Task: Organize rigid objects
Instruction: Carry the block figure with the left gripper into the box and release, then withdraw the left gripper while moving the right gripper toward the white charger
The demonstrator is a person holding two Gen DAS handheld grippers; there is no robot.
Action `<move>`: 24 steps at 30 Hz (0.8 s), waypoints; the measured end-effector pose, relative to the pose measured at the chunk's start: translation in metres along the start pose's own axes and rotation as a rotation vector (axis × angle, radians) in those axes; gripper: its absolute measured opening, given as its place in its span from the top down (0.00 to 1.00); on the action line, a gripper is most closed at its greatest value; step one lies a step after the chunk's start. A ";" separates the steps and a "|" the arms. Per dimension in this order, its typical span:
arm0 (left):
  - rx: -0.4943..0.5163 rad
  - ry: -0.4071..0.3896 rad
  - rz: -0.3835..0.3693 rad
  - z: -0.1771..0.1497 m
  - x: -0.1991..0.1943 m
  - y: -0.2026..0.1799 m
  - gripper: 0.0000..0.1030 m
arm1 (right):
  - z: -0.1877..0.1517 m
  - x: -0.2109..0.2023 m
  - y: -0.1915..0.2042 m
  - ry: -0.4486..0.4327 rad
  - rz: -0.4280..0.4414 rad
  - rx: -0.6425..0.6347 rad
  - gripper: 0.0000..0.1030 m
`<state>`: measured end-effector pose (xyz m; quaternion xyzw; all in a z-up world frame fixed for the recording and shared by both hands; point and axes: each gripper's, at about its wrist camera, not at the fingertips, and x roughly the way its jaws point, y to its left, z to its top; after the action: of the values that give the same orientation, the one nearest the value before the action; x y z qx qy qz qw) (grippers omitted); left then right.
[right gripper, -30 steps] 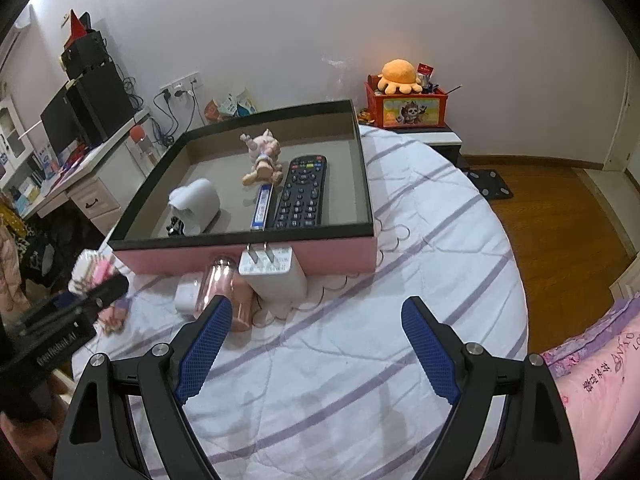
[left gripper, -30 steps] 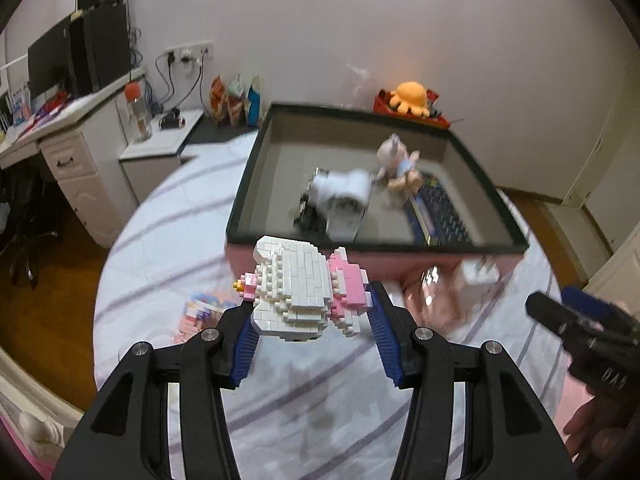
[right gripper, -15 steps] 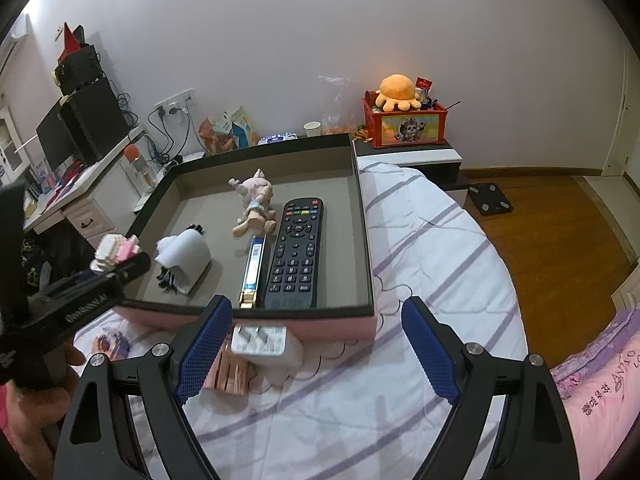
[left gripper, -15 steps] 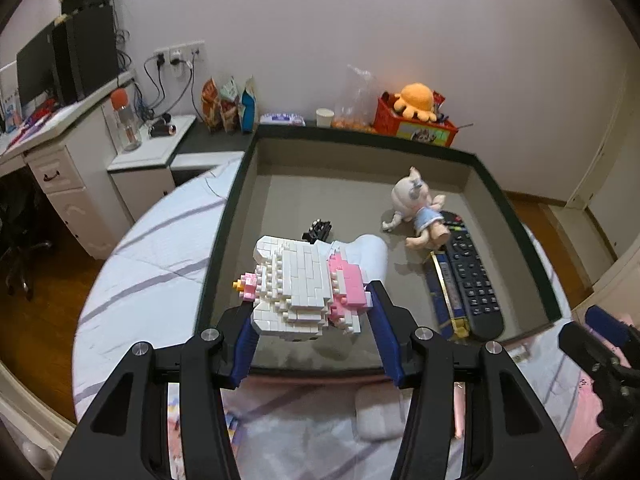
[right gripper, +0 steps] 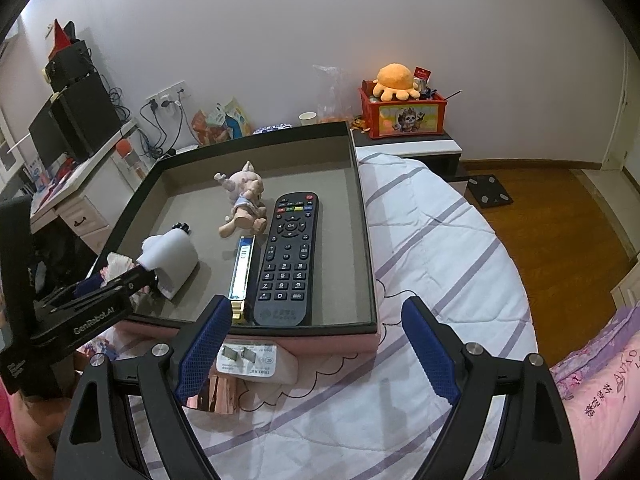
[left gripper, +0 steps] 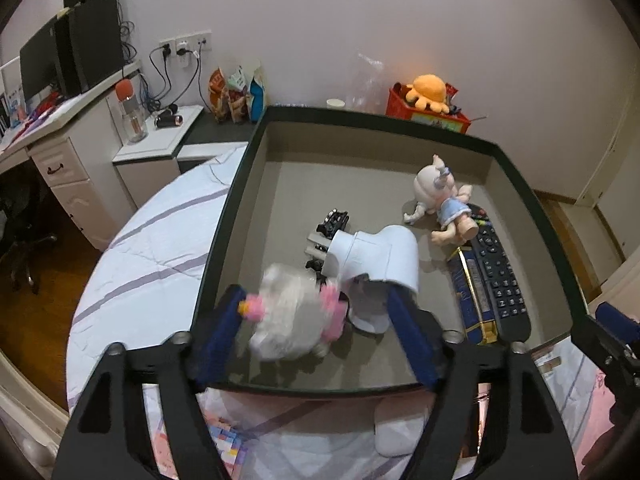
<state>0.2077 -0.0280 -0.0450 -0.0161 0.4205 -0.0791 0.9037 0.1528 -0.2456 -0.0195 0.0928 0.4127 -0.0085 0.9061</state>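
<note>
A white and pink brick-built figure (left gripper: 294,320), blurred by motion, is between the spread fingers of my left gripper (left gripper: 316,332), over the near left part of the black-rimmed tray (left gripper: 224,236). The gripper is open and the figure looks free of both pads. The figure shows partly behind the left gripper in the right wrist view (right gripper: 118,266). In the tray lie a white cylindrical device (left gripper: 372,260), a doll (left gripper: 440,200), a black remote (right gripper: 288,260) and a thin blue box (right gripper: 242,272). My right gripper (right gripper: 316,352) is open and empty in front of the tray.
A white charger (right gripper: 256,360) and a shiny pink item (right gripper: 212,394) lie on the striped bedcover (right gripper: 420,240) against the tray's pink front wall. A colourful packet (left gripper: 228,440) lies under the left gripper. A desk (left gripper: 60,140) stands left, a red toy box (right gripper: 404,114) behind.
My left gripper has carried the brick figure forward over the tray and opened; the figure has dropped from its pads. The right gripper has risen and moved slightly closer to the tray.
</note>
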 end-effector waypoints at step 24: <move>0.050 -0.060 0.122 -0.048 -0.099 -0.014 0.00 | -0.035 -0.057 0.006 -0.050 0.026 -0.013 0.15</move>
<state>0.1065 -0.0249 0.0000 0.0296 0.3911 -0.0339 0.9192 0.0897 -0.2367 0.0020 0.0922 0.3886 0.0036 0.9168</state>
